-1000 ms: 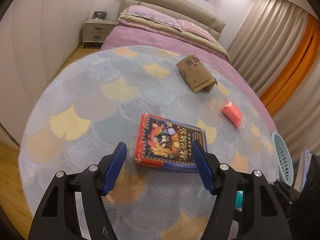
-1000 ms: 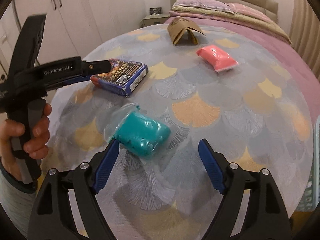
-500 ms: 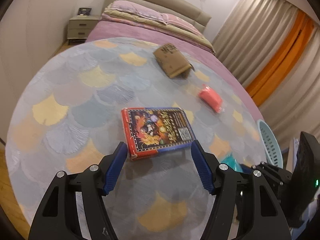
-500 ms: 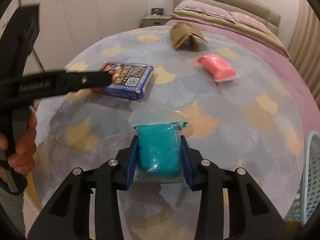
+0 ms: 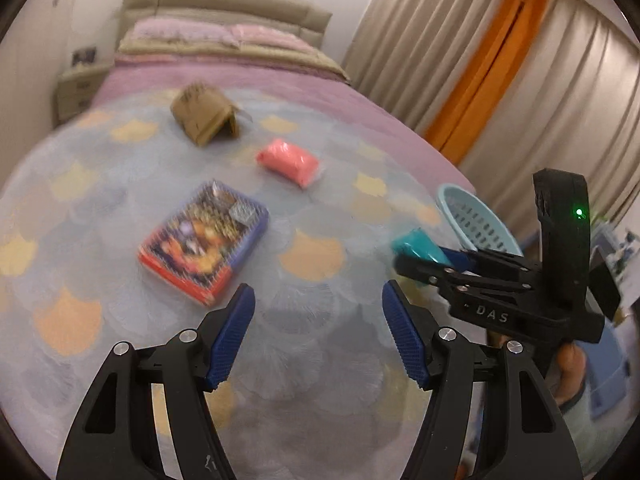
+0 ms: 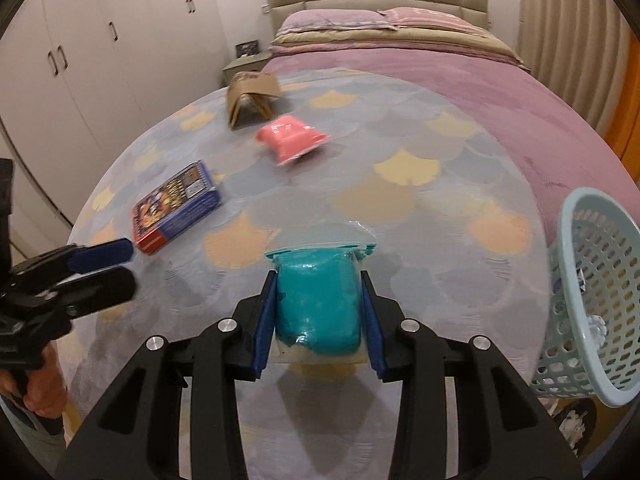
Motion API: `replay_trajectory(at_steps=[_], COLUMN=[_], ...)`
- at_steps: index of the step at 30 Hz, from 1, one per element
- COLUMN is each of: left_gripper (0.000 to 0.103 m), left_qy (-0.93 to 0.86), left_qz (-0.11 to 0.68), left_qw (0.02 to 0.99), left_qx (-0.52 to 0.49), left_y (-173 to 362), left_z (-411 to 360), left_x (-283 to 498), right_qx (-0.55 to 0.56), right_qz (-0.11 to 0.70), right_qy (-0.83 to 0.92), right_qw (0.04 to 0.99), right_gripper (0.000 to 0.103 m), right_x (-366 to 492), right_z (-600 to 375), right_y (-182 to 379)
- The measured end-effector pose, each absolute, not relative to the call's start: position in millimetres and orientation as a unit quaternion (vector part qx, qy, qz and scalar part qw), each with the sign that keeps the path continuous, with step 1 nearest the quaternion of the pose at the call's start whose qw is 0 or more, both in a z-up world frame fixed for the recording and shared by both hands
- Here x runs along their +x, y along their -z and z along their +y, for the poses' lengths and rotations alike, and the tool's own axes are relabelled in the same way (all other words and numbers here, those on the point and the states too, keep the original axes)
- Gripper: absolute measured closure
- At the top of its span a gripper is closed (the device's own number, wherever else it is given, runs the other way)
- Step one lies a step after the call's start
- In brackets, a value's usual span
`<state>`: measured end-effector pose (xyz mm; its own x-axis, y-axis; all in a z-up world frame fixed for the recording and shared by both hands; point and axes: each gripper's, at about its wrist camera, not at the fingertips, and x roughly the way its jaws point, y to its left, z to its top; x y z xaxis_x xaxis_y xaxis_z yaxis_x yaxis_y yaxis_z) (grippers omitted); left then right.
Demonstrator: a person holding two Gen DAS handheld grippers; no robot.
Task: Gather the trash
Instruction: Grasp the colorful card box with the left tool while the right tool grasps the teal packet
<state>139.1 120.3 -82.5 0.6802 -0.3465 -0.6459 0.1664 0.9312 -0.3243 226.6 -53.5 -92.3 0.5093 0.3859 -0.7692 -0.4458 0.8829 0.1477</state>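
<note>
My right gripper (image 6: 318, 312) is shut on a teal bag (image 6: 316, 300) and holds it above the bed cover; the bag also shows in the left wrist view (image 5: 418, 246). My left gripper (image 5: 318, 336) is open and empty, just right of a colourful box (image 5: 204, 236). That box also shows in the right wrist view (image 6: 176, 206). A pink bag (image 5: 288, 160) (image 6: 292, 138) and a folded brown cardboard piece (image 5: 204, 114) (image 6: 250, 94) lie farther back. A pale blue basket (image 6: 592, 292) (image 5: 476, 220) stands at the right edge.
The things lie on a scallop-patterned cover (image 6: 420, 200) over a purple bed (image 6: 460, 80). White wardrobes (image 6: 100, 40) stand left, a nightstand (image 6: 244, 62) by the headboard, and beige and orange curtains (image 5: 500, 80) at the right.
My right gripper has lifted the teal bag and swung right, toward the basket. My left gripper has turned right, so the box now lies to its left.
</note>
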Motion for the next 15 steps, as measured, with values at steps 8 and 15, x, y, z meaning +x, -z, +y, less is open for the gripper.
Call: replay_trajectory(at_steps=[8, 15], left_gripper=[0.020, 0.020], left_qy=[0.042, 0.052], left_qz=[0.378, 0.427], left_qw=[0.922, 0.900], left_qx=[-0.076, -0.071], left_y=[78.8, 101.4], left_z=[149.1, 158.9], left_x=[177.0, 207.6], right_qx=[-0.013, -0.003], right_qz=[0.432, 0.434], right_qy=[-0.239, -0.236], right_qw=[0.869, 0.869], right_gripper=[0.068, 0.068], right_x=[227.9, 228.6], right_z=[-74.1, -85.6], right_y=[89.2, 90.4])
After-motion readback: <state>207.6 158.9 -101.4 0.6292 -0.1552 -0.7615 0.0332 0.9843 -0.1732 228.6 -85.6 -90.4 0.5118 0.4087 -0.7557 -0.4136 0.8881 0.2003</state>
